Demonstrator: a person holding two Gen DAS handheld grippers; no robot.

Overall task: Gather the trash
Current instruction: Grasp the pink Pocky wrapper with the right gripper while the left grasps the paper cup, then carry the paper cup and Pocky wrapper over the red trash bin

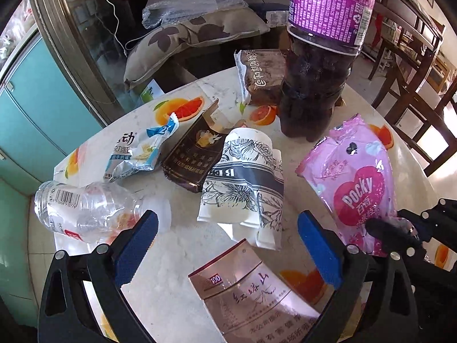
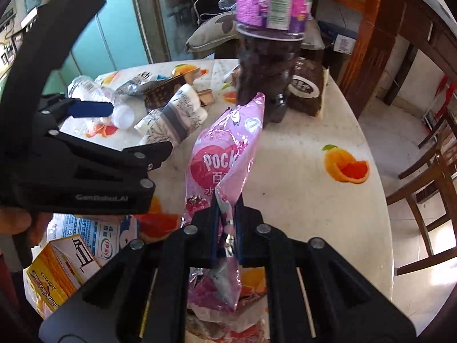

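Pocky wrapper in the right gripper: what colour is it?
Pink Pocky wrapper with a darker pink heart logo; clearest in left wrist view.

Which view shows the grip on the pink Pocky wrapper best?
The right wrist view: the right tongs are shut on the Pocky wrapper, pinching its lower end. The left wrist view shows the wrapper's printed face, but the grip sits at the frame's edge.

The pink wrapper (image 1: 357, 188) at 3 o'clock in the left wrist view reads "Pocky" in white letters, with Chinese characters beneath. A pink cigarette pack (image 1: 248, 294) at 6 o'clock carries "100" and brush-style Chinese writing. The crushed paper cup (image 1: 242, 185) near the centre shows the letters "BE". In the right wrist view, the left tool (image 2: 94, 108) at 9 o'clock bears "GenRobot.AI" on its black body. Print on the purple bottle label (image 1: 331, 5) is too small to read.
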